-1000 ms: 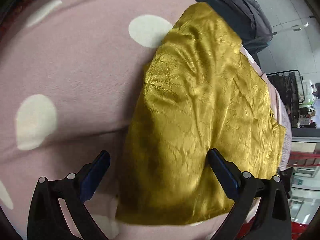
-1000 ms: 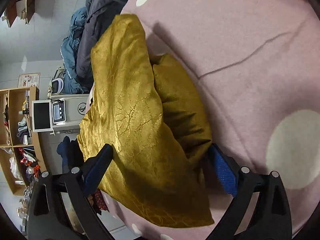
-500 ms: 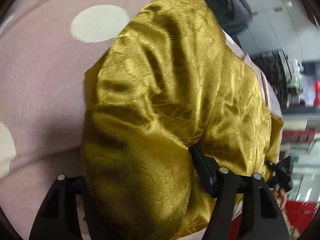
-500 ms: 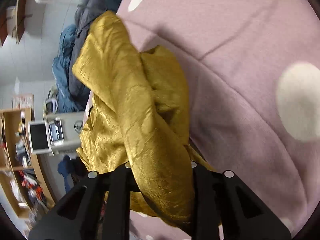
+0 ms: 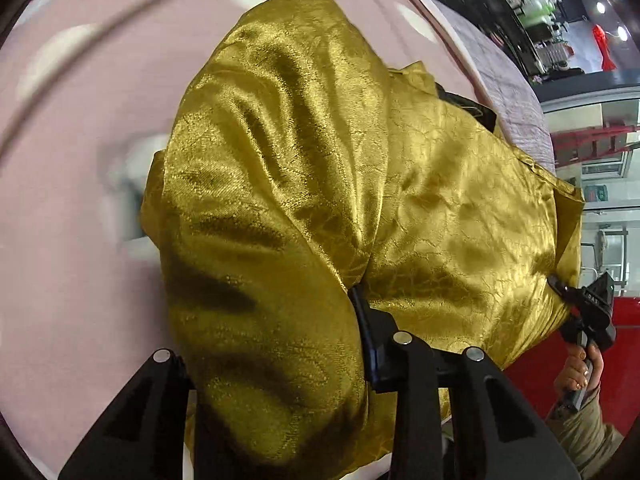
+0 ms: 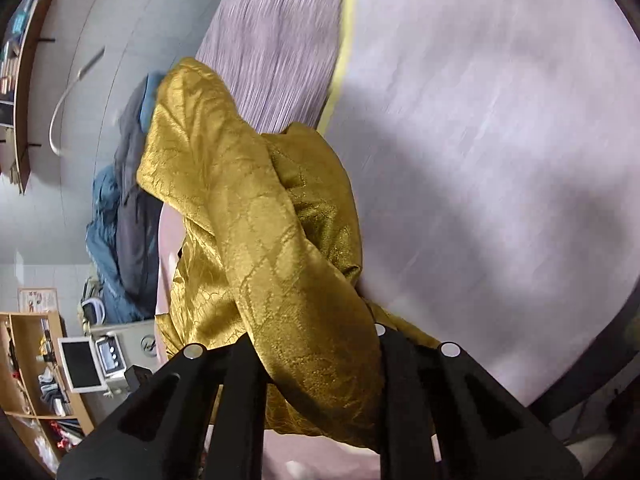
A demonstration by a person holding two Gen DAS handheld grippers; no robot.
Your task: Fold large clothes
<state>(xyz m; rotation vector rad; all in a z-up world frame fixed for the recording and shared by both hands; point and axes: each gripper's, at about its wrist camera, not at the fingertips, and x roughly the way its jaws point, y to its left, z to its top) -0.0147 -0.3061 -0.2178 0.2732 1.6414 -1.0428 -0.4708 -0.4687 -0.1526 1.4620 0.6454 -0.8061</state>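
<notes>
A shiny golden-yellow garment (image 5: 320,160) hangs bunched above the pink bed cover (image 5: 80,128). My left gripper (image 5: 272,340) has a thick fold of it between its jaws, which are closing; the blue pad of one finger (image 5: 366,328) presses into the cloth and the other finger is hidden under it. In the right wrist view the garment (image 6: 240,200) runs as a twisted roll through my right gripper (image 6: 312,344), whose jaws are closing tight on it. The right gripper (image 5: 588,308) also shows at the far right of the left wrist view, held by a hand (image 5: 580,372).
The pink cover with white dots (image 6: 480,160) spreads to the right, beside a striped mauve cloth (image 6: 280,40). A pile of dark grey and blue clothes (image 6: 128,220) lies at the bed's far end. Wooden shelves (image 6: 32,380) and a small screen (image 6: 80,364) stand beyond.
Both grippers went from wide open around the flat garment to closed on its folds. The garment has been picked up off the cover, bunched, and swept sideways across the bed.
</notes>
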